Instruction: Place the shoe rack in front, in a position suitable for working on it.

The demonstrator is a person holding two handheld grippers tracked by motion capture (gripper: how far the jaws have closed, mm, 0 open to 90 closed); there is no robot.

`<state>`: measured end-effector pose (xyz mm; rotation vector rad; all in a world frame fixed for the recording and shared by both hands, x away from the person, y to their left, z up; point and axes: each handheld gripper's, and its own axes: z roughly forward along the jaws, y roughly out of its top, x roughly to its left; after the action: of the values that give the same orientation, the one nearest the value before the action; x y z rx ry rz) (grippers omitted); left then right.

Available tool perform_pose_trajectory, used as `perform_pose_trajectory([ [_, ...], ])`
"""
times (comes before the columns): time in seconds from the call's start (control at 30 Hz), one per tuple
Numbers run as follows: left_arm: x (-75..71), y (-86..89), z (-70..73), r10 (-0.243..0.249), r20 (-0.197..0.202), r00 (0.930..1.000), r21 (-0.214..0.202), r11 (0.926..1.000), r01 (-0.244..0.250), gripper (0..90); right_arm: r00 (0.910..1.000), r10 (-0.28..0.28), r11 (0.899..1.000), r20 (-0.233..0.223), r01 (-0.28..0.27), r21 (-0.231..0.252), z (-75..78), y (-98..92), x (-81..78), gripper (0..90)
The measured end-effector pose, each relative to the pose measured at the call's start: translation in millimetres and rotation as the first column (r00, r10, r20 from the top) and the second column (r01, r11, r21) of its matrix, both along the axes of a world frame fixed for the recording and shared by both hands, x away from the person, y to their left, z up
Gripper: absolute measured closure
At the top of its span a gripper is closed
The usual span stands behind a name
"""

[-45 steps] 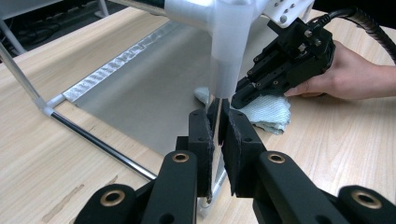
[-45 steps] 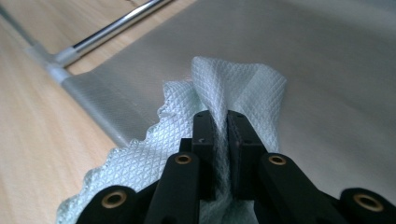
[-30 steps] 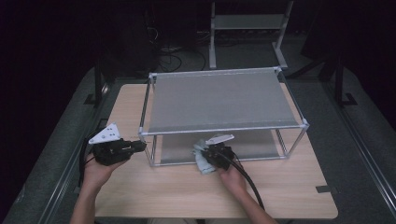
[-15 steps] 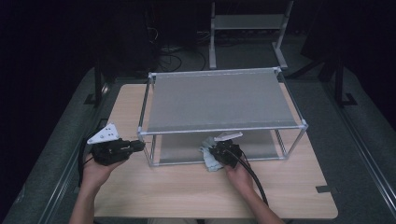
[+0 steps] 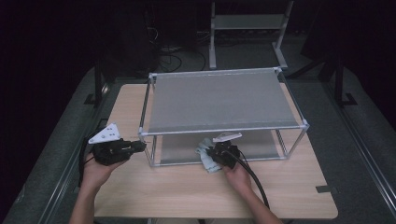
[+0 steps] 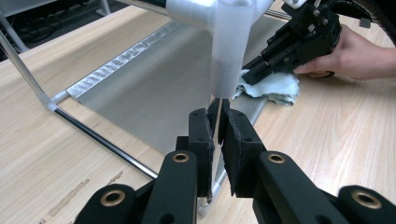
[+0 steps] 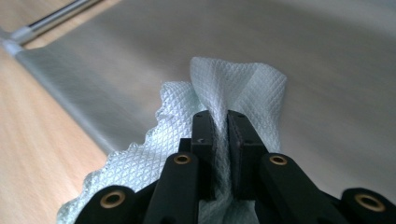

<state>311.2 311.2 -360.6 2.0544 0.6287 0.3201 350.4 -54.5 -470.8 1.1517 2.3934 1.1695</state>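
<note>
A metal-framed rack with two grey shelves stands on the wooden table. My left gripper is at the rack's front-left corner. In the left gripper view it is shut on the thin upright post just under the white corner joint. My right gripper reaches in at the front of the lower shelf. It is shut on a bunched pale green cloth, which lies on that shelf's front edge. The left gripper view also has the cloth under the right gripper.
The upper shelf hangs low over the right gripper. A second metal stand is on the dark floor behind the table. A small strip of grey tape sits near the table's right front corner.
The right gripper and the cloth have shifted slightly to the right along the lower shelf's front. The left gripper has stayed on the corner post.
</note>
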Motion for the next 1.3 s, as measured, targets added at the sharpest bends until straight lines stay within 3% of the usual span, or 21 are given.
perform_pose_trajectory([
  [0.1,0.1,0.1,-0.2,-0.001,0.001,1.0,-0.001,1.0,0.001,81.7,1.0,0.008,1.0,-0.006,-0.008,-0.002,1.0,-6.3,1.3,81.8],
  [0.13,0.2,-0.1,-0.2,-0.002,0.001,1.0,-0.002,1.0,0.002,81.7,0.9996,-0.028,0.999,-0.001,0.028,-0.028,1.5,-18.9,1.3,81.9],
  [0.2,0.4,-0.7,-0.1,-0.004,0.003,1.0,0.003,1.0,0.004,81.7,0.9983,-0.056,0.998,-0.017,0.056,-0.004,1.2,-28.1,1.6,81.9],
  [0.3,0.9,-0.2,-0.1,-0.001,0.001,1.0,0.002,1.0,0.001,81.7,0.9988,-0.045,0.999,-0.017,0.045,0.01,-0.2,-19.6,0.2,81.3],
  [0.4,1.1,0.2,-0.1,-0.001,0.002,1.0,0.003,1.0,0.001,81.7,0.9998,-0.018,1.0,-0.001,0.018,-0.007,1.3,-14.9,-1.3,81.4],
  [0.47,0.9,-0.1,-0.2,-0.001,0.001,1.0,0.001,1.0,0.001,81.7,0.9998,-0.017,1.0,-0.008,0.017,-0.007,2.1,-22.6,-0.9,81.7],
  [0.53,-0.2,-1.5,-0.3,-0.005,0.003,1.0,0.0,1.0,0.005,81.7,0.9976,-0.069,0.997,-0.002,0.069,-0.027,1.4,-46.6,-2.0,82.0],
  [0.57,-0.2,-1.5,-0.3,-0.005,0.003,1.0,0.0,1.0,0.005,81.7,0.9976,-0.069,0.997,-0.002,0.069,-0.027,1.4,-46.6,-2.0,82.0],
  [0.6,-0.2,-2.2,0.0,-0.004,0.003,1.0,0.003,1.0,0.004,81.7,0.9964,-0.08,0.997,-0.027,0.08,-0.015,1.9,-52.6,-0.5,81.9],
  [0.7,-0.4,-1.2,0.2,0.0,0.002,1.0,0.005,1.0,0.0,81.7,0.9999,-0.014,1.0,-0.009,0.014,-0.024,2.6,-39.8,-2.4,81.6],
  [0.73,-0.6,-0.9,0.2,0.001,0.001,1.0,0.004,1.0,-0.001,81.7,1.0,-0.003,0.999,0.006,0.003,-0.047,3.0,-36.8,-3.7,81.7],
  [0.83,-0.9,-1.3,0.0,-0.003,0.002,1.0,0.003,1.0,0.003,81.7,0.9998,0.018,0.998,-0.009,-0.019,-0.053,5.0,-48.9,-3.6,81.8],
  [0.93,-1.3,-4.1,-0.3,-0.014,0.002,0.9999,-0.001,0.9999,0.014,81.7,0.9996,0.016,0.994,0.024,-0.013,-0.106,4.5,-71.1,-4.5,81.8],
  [1.0,-0.8,-4.5,0.2,-0.012,0.002,0.9999,0.005,0.9999,0.012,81.7,1.0,0.006,0.996,0.002,-0.005,-0.094,6.4,-70.1,-4.5,81.7],
  [1.13,-0.1,-1.6,-0.1,-0.006,0.001,1.0,0.001,1.0,0.006,81.7,0.9955,0.087,0.991,0.037,-0.083,-0.104,5.1,-58.6,-3.7,81.4],
  [1.3,0.1,-1.6,-0.6,-0.009,0.002,1.0,-0.003,1.0,0.009,81.7,0.9993,0.037,0.992,0.011,-0.035,-0.117,7.3,-85.7,-4.7,81.6],
])
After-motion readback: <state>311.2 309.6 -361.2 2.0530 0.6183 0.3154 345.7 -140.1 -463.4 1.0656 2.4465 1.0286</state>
